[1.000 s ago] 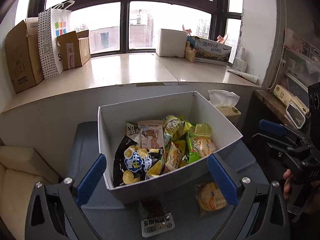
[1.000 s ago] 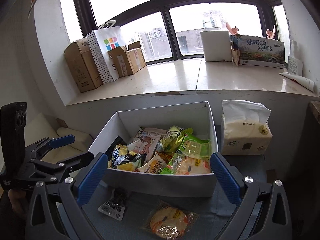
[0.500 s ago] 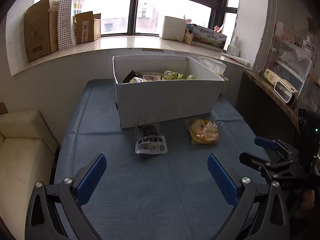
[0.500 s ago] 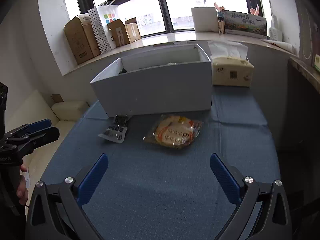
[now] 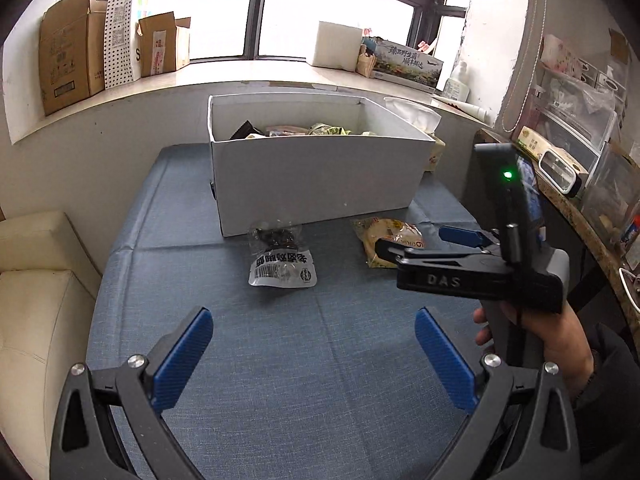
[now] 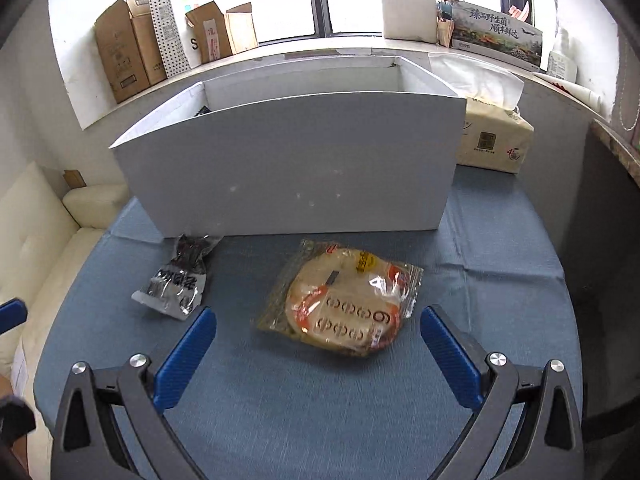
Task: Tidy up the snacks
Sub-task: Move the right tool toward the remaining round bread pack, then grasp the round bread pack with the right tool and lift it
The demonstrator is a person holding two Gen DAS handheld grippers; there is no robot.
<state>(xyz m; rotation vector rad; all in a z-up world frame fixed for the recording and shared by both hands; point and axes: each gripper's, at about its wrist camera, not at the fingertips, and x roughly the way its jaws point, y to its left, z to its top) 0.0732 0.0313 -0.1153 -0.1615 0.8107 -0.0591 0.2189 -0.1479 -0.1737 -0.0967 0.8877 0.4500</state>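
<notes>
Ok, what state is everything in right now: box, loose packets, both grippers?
Box: open-topped, snacks inside.
Round cake packet: sealed, flat on the cloth, outside the box.
Dark packet: sealed, on the cloth, outside the box.
Left gripper: open, empty.
Right gripper: open, empty, lined up with the cake packet.

- The contents of the white box (image 6: 288,168) are hidden behind its near wall in the right wrist view; only a dark corner shows at 11 o'clock.
- In the left wrist view, only the tops of the packets in the box (image 5: 320,184) are seen.
- The round pastry packet (image 5: 390,236) is partly covered by the right gripper (image 5: 420,242) at 3 o'clock.
- The tissue pack (image 5: 416,114) is mostly hidden behind the box.
- The left gripper (image 6: 10,314) is cut off at 9 o'clock in the right wrist view.
- The print on the dark snack packet (image 6: 176,280) is too blurred to be read.
</notes>
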